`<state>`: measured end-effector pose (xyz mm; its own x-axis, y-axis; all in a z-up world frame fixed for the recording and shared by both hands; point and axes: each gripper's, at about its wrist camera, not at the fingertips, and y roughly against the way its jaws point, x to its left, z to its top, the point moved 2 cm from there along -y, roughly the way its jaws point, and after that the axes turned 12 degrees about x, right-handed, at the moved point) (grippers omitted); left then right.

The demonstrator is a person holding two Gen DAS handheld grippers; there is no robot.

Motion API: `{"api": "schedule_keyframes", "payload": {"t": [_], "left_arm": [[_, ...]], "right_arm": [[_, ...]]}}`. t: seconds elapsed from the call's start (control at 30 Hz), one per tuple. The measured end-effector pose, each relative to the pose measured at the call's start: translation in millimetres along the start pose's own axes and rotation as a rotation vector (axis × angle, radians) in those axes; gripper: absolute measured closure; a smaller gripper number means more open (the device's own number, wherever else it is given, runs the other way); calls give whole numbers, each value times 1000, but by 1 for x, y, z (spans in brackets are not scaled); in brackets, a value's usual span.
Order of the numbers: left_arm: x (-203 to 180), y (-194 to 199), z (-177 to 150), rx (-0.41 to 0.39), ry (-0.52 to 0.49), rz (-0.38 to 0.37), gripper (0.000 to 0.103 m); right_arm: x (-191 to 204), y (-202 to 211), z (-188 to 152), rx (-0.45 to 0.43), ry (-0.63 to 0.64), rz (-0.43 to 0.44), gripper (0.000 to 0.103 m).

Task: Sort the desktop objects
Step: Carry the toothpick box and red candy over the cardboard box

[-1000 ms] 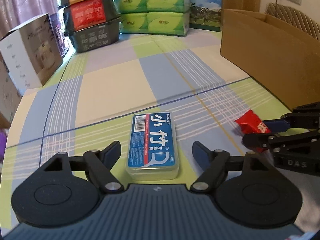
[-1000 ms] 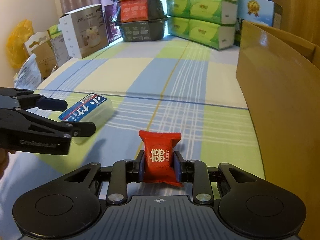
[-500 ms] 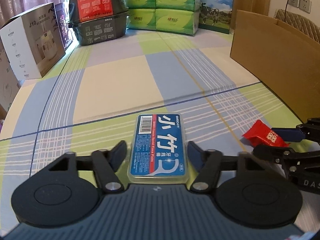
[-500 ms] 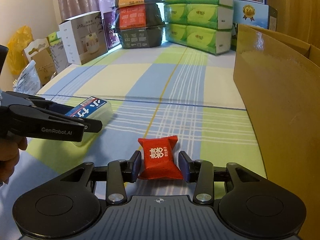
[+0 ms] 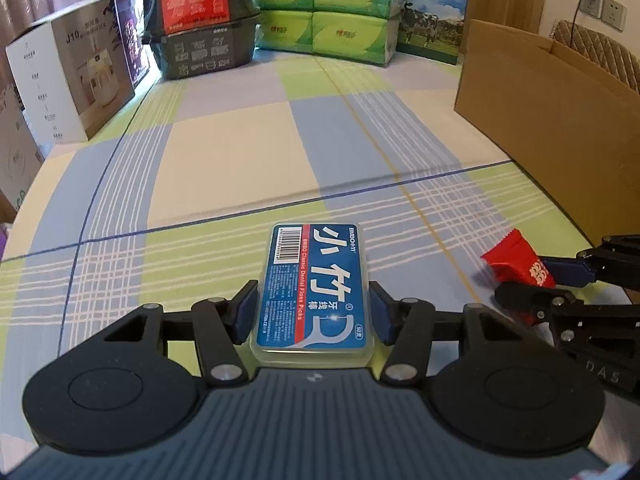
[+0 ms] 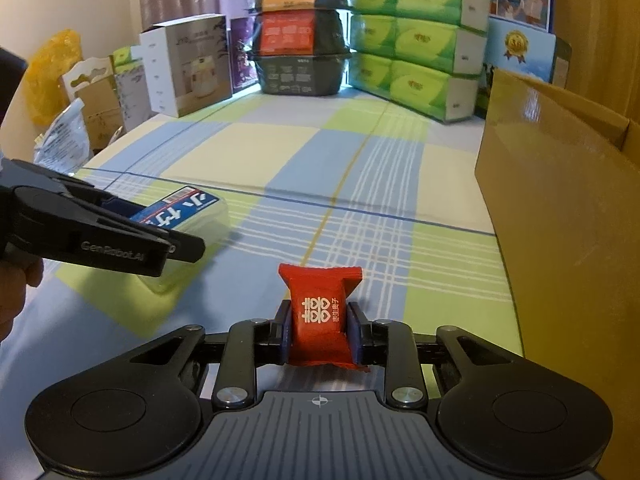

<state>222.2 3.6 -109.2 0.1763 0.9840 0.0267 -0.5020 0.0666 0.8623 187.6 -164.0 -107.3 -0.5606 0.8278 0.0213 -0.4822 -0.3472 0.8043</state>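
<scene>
The tablecloth (image 5: 240,168) is a plaid of pale yellow, light green and soft blue blocks crossed by thin white and dark blue lines. At six o'clock in the left wrist view the floss box (image 5: 314,290) has a blue label with white characters and a red stripe, and at three o'clock the candy packet (image 5: 516,258) is bright red. At twelve o'clock stand lime-green tissue packs (image 5: 324,12), and at two o'clock a plain brown cardboard box (image 5: 552,100).

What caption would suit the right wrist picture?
Right gripper shut on a red candy packet above a checked tablecloth, cardboard box alongside.
</scene>
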Motion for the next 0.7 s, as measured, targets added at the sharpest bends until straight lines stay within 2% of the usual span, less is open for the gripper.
{"api": "schedule_keyframes", "payload": {"t": [0.3, 0.7], "left_arm": [[-27, 32, -10, -22, -27, 17, 52], [-65, 109, -38, -47, 77, 2, 52]], "right_arm": [[3, 43, -6, -23, -28, -10, 79], [-4, 133, -20, -67, -92, -17, 79]]}}
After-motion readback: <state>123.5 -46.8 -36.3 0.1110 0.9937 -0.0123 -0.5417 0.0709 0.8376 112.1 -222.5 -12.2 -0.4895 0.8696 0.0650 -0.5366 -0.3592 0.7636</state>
